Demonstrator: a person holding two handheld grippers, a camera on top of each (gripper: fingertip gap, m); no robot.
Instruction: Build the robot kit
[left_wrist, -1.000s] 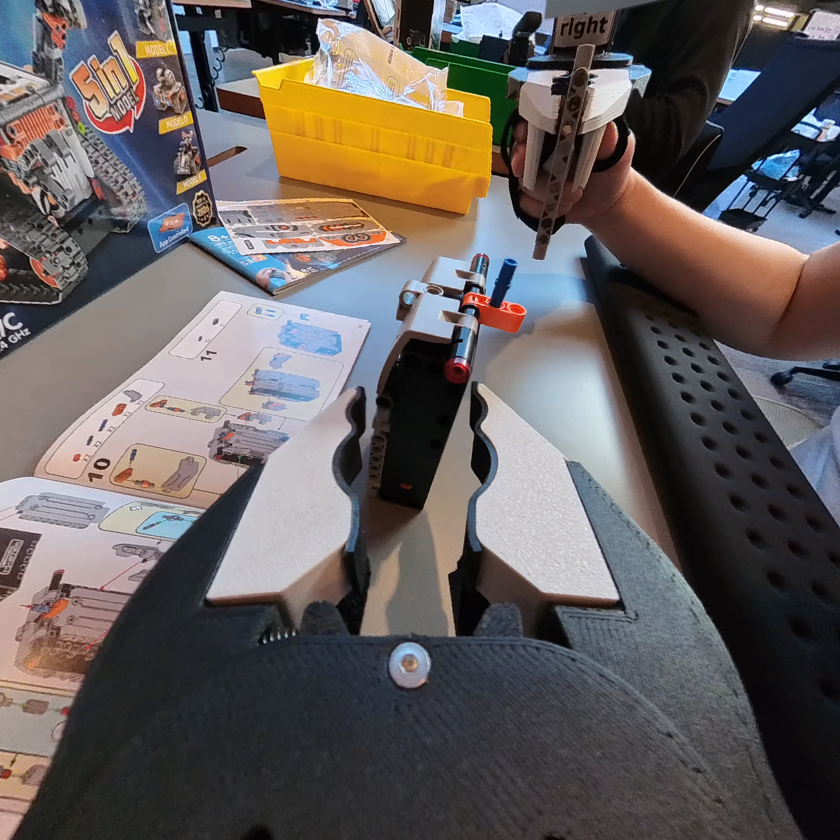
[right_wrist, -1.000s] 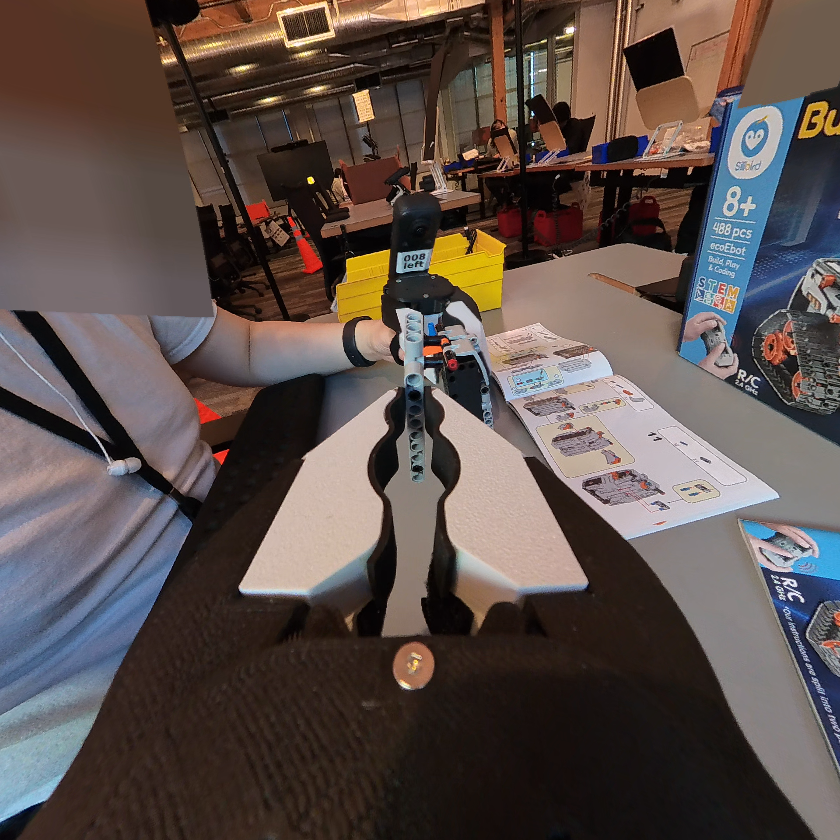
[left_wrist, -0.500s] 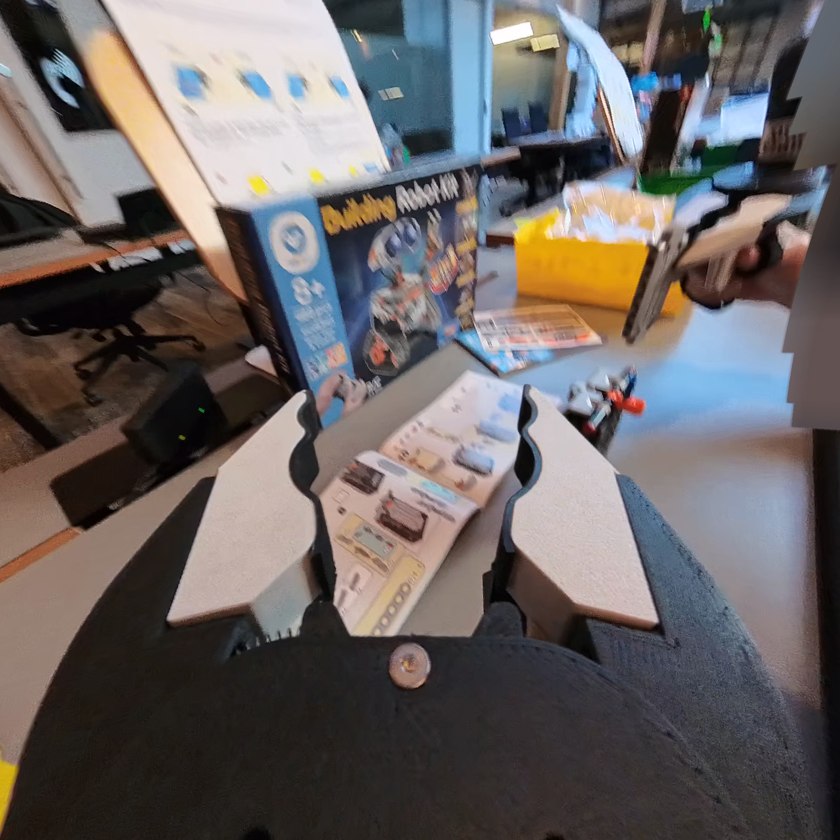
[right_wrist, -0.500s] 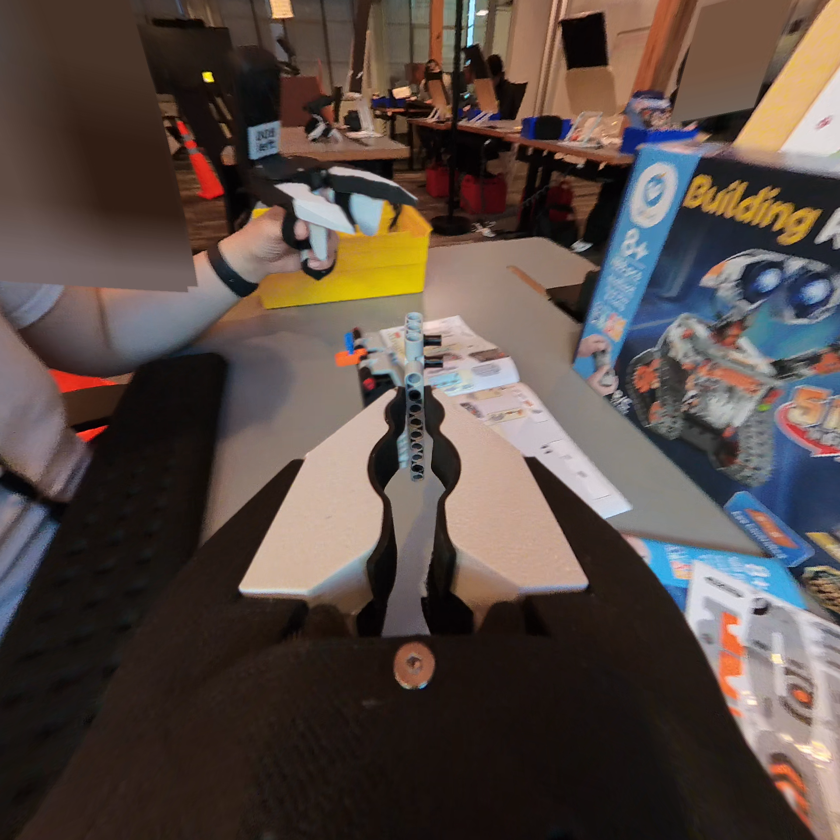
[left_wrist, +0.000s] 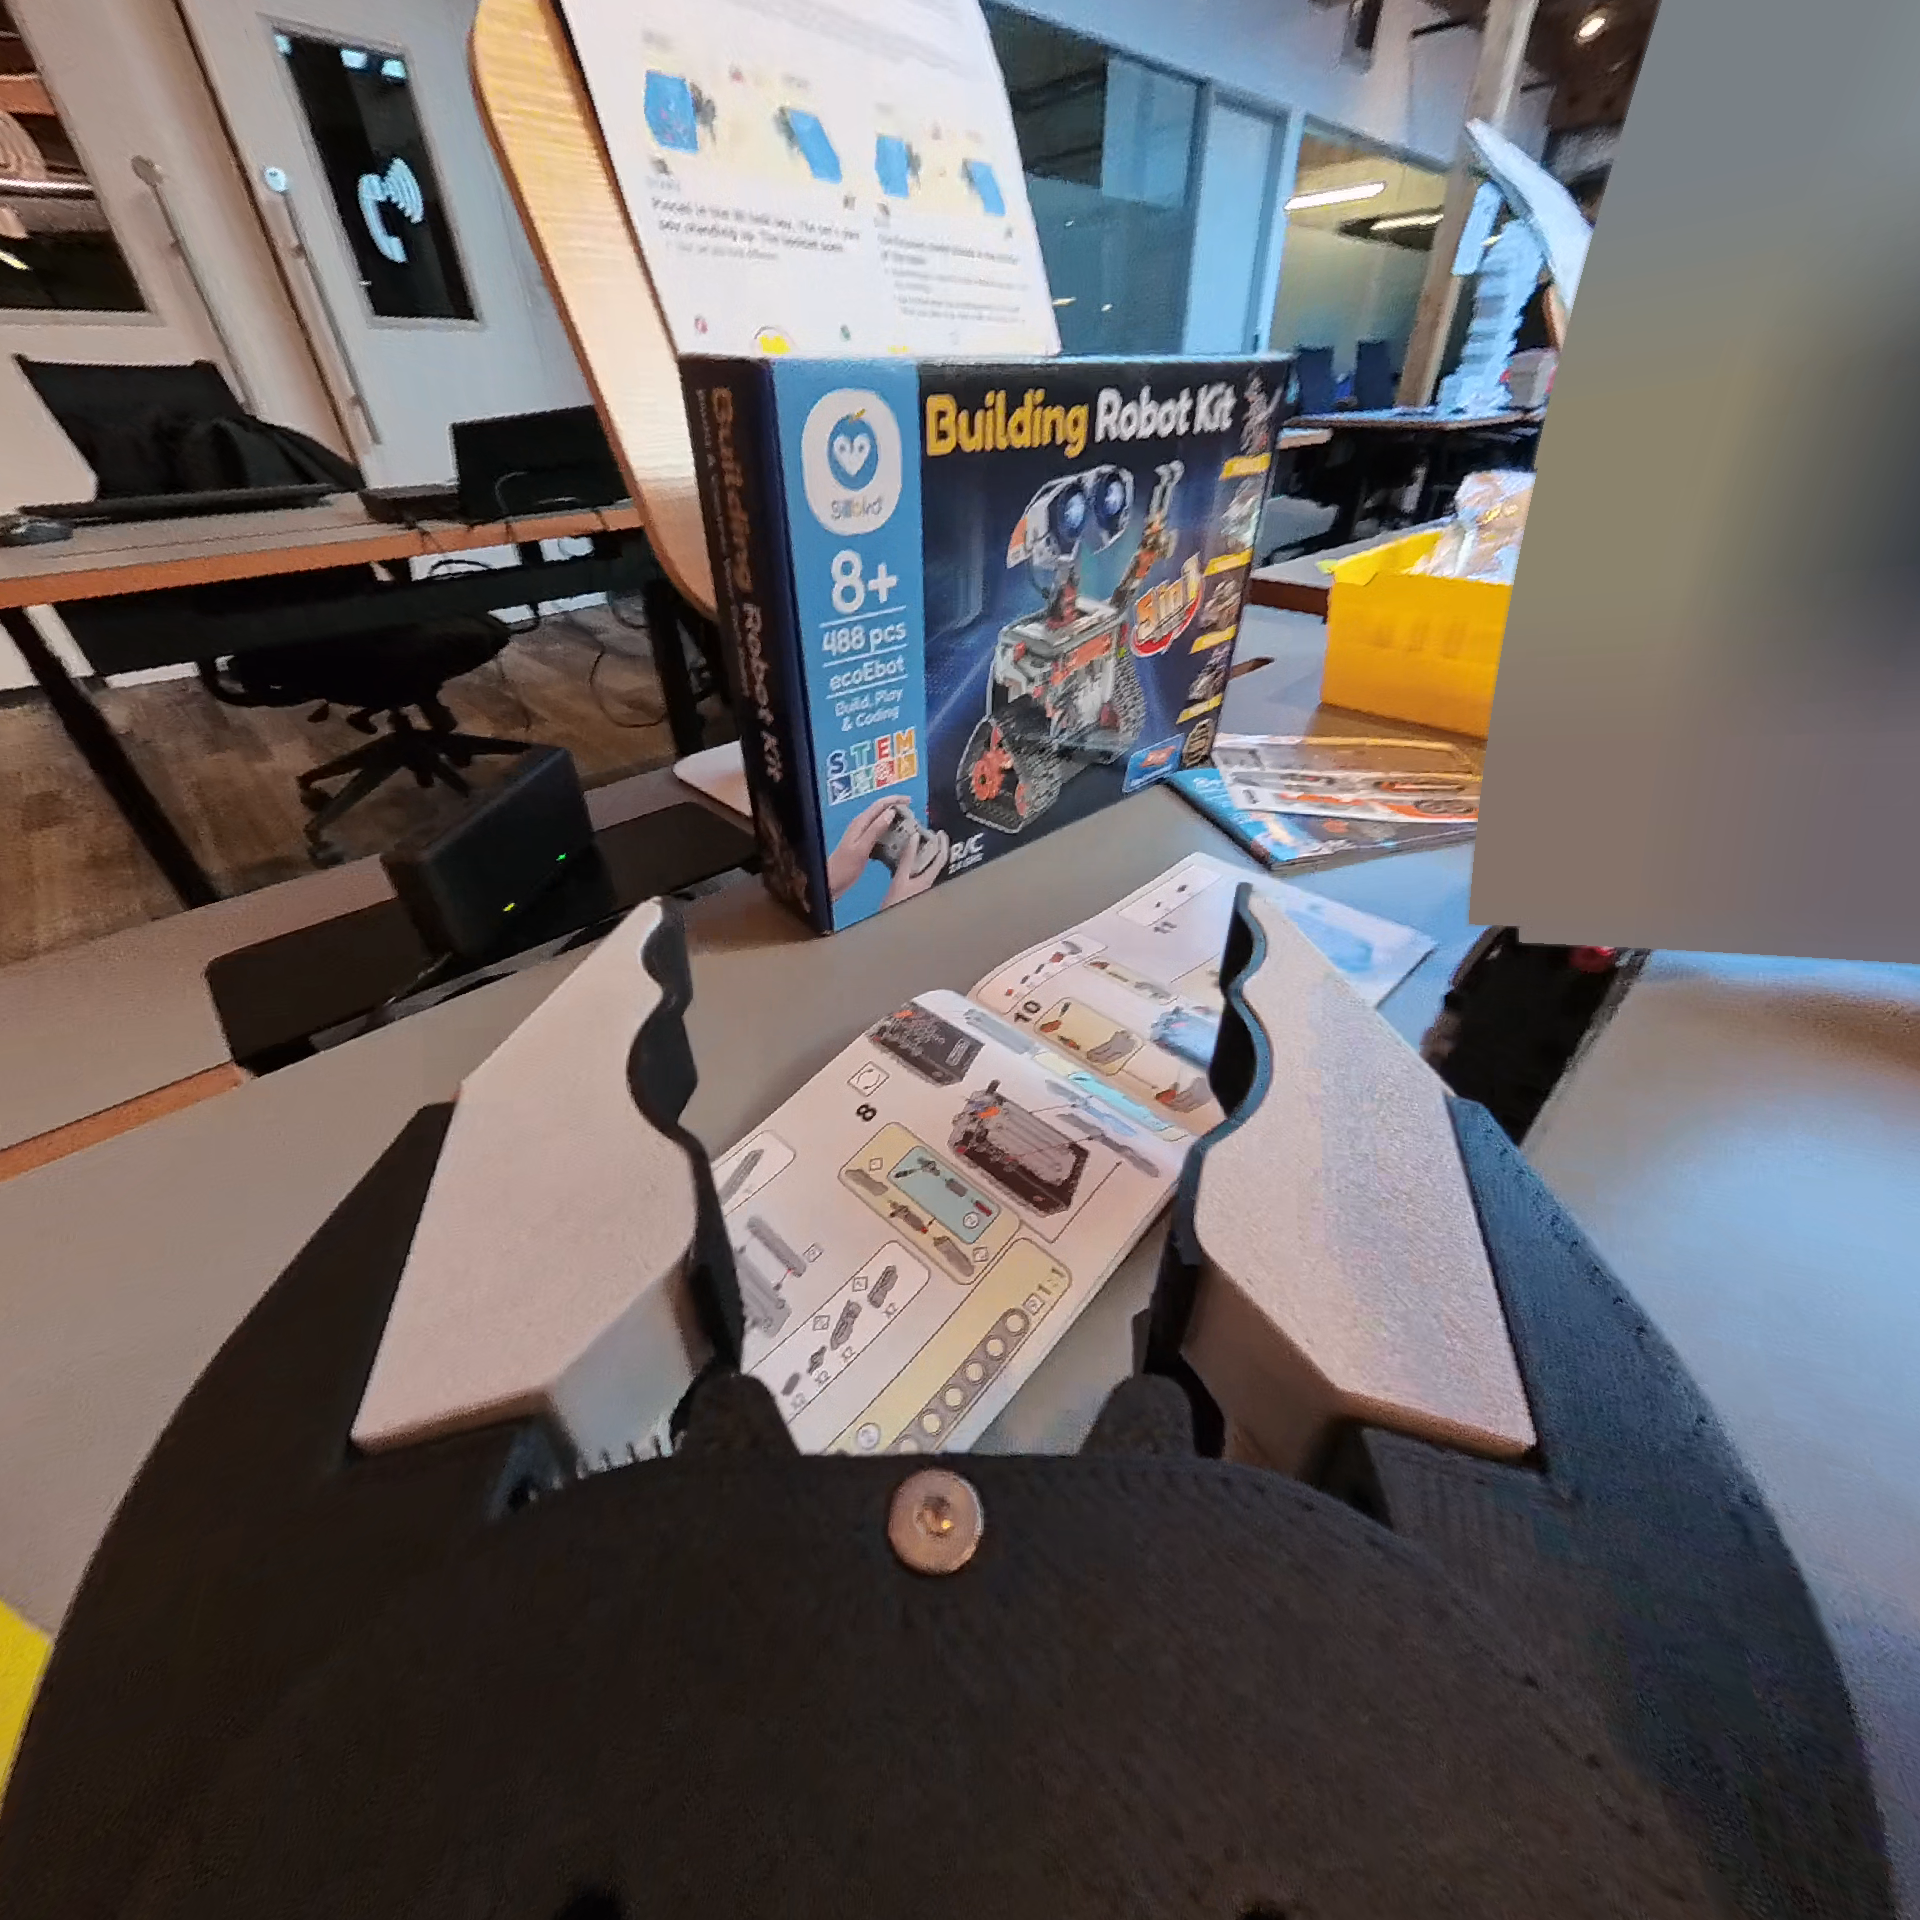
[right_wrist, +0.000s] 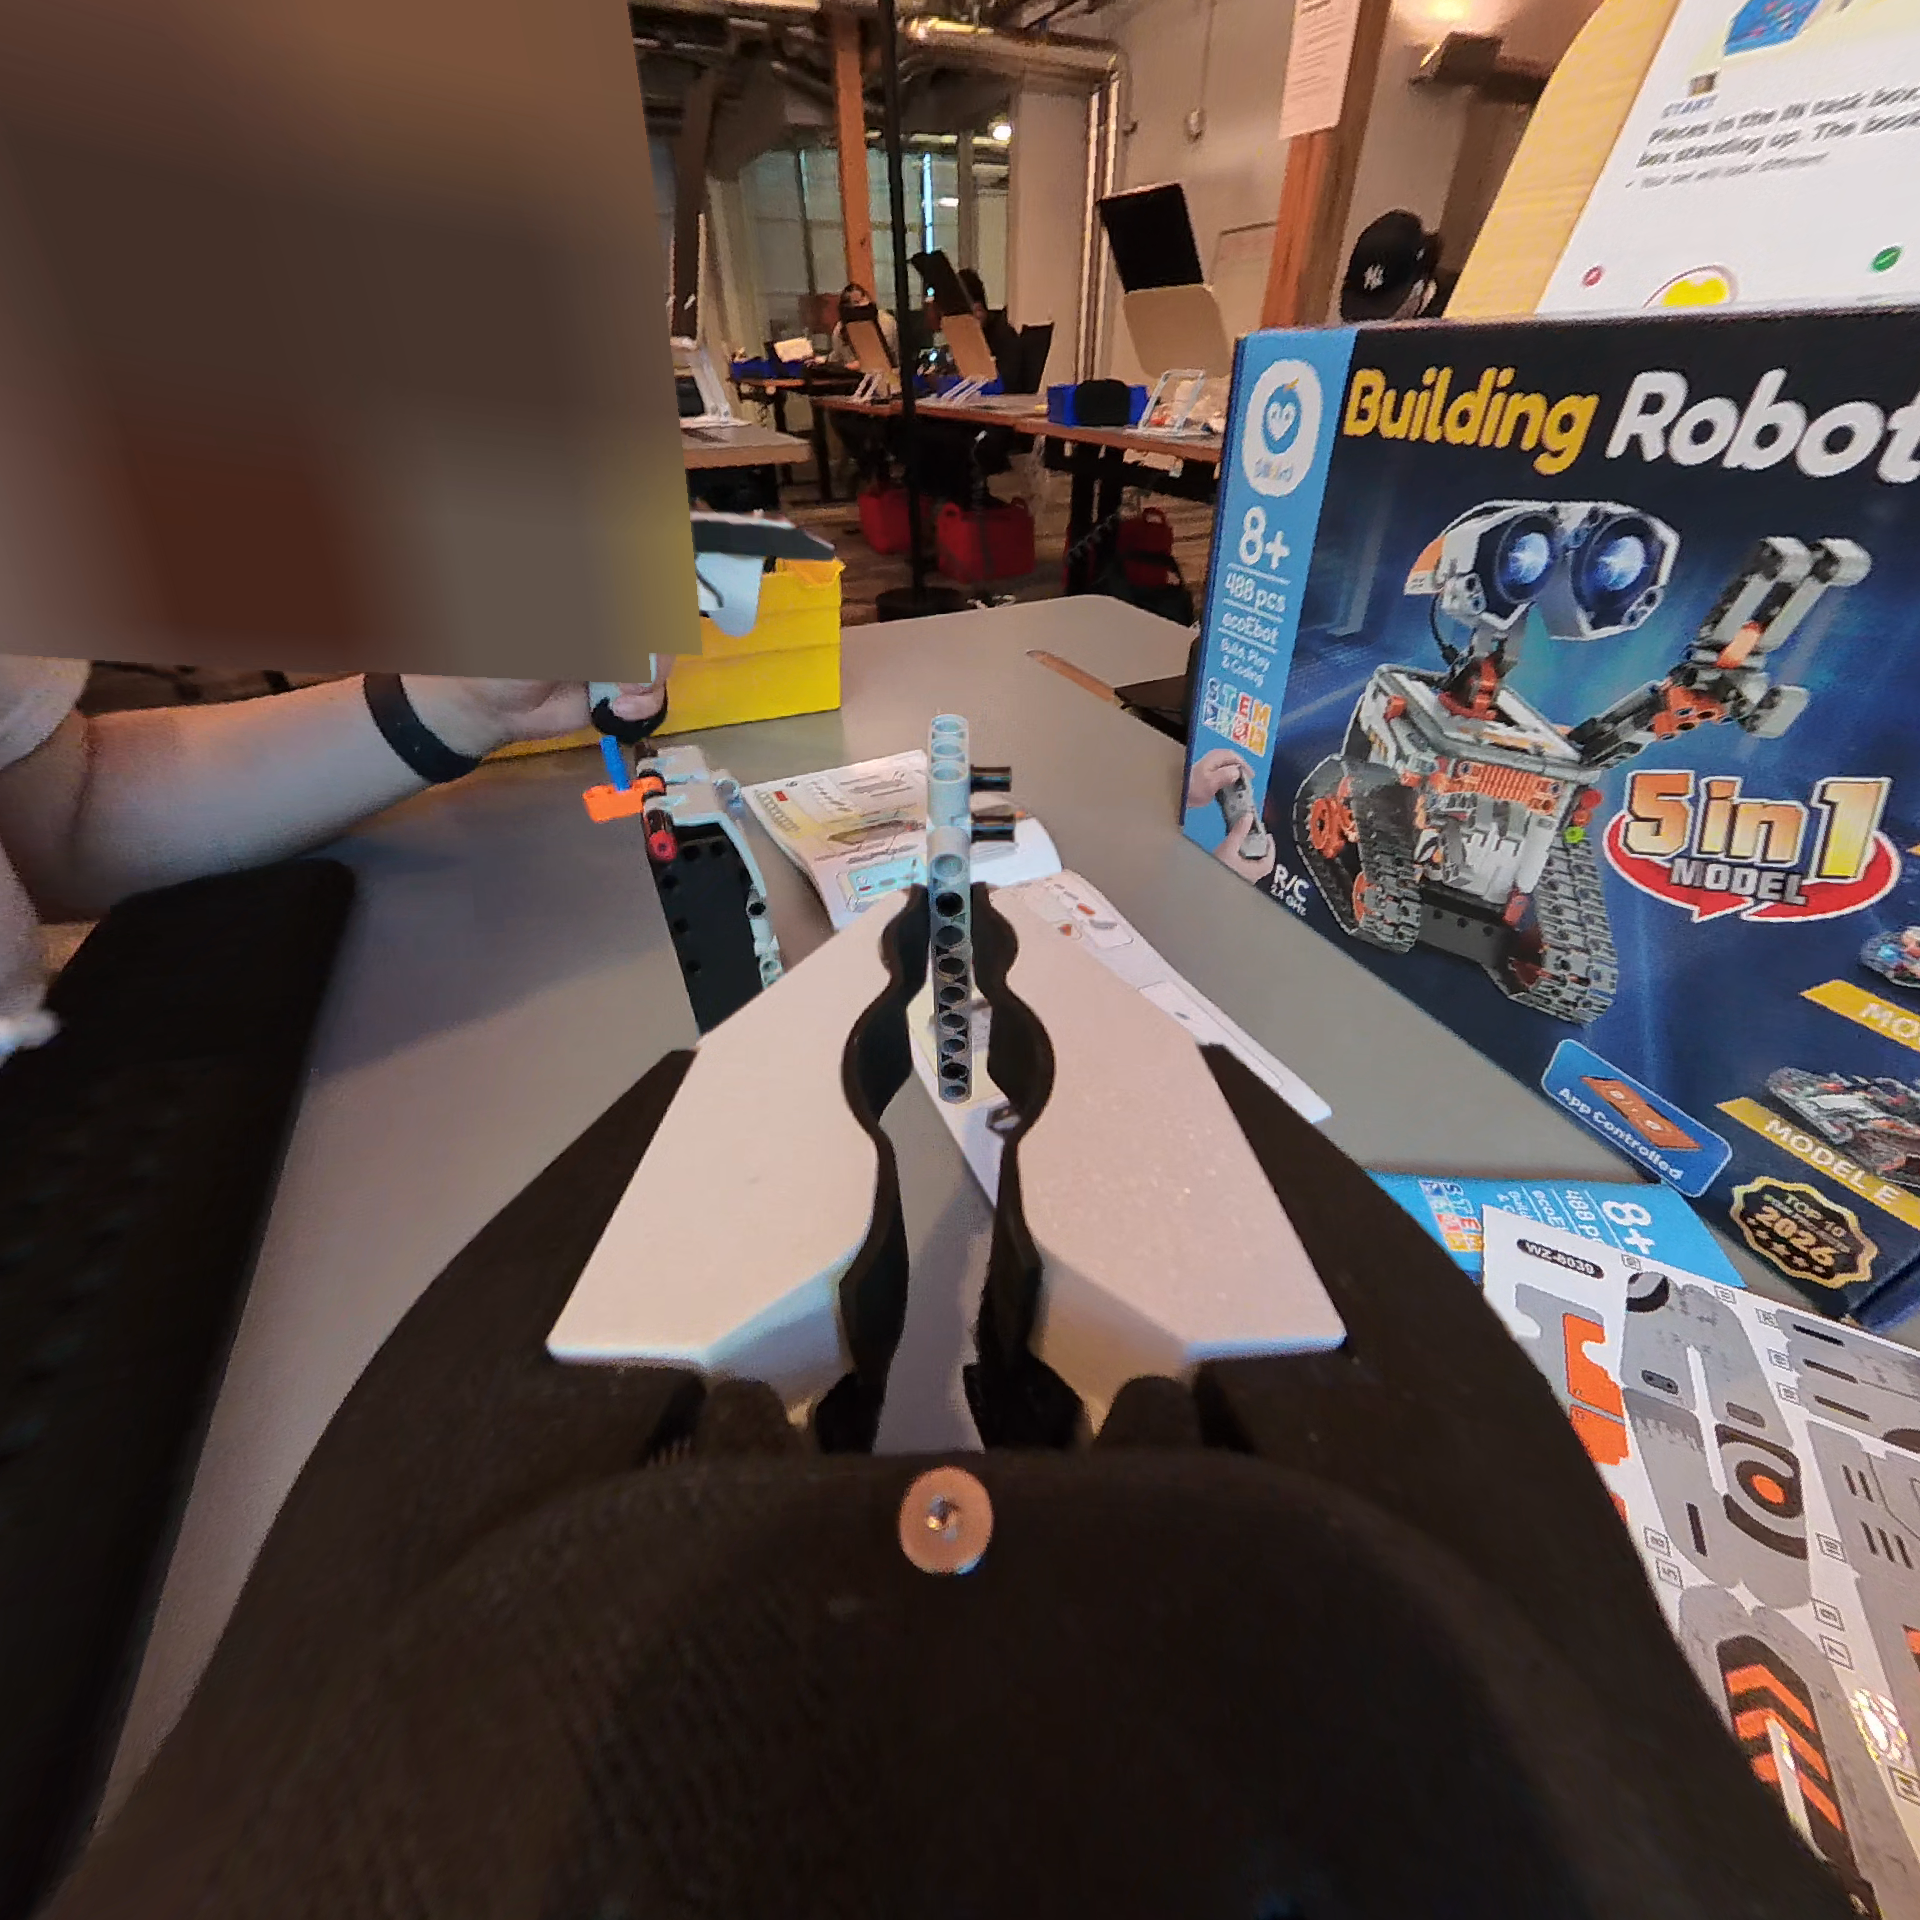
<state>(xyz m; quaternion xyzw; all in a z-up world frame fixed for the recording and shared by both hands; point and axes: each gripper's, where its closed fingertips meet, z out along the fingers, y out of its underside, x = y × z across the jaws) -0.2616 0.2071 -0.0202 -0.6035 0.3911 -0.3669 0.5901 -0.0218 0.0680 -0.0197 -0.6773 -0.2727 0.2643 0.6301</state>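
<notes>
My left gripper (left_wrist: 951, 925) is open and empty, held over the open instruction booklet (left_wrist: 935, 1174) on the grey table. The black motor block assembly (left_wrist: 1507, 1029) shows at its right, partly hidden by a blurred patch. My right gripper (right_wrist: 951, 904) is shut on a grey perforated beam (right_wrist: 951, 997) with two black pins near its top, held upright above the table. In the right wrist view the assembly (right_wrist: 707, 904), with a grey frame, orange connector and blue pin, lies left of the beam. A hand (right_wrist: 520, 717) is just behind it.
A robot kit box (left_wrist: 1039, 623) stands on the table's far side and fills the right of the right wrist view (right_wrist: 1558, 727). A yellow bin (right_wrist: 769, 655), a sticker sheet (right_wrist: 1714, 1455) and a black perforated pad (right_wrist: 135, 1143) lie around. Some 30 cm of space lies between my two pairs of fingers.
My left gripper has left the black assembly, opened wider, and swung left over the booklet. My right gripper has turned right toward the box, with the beam still in it.
</notes>
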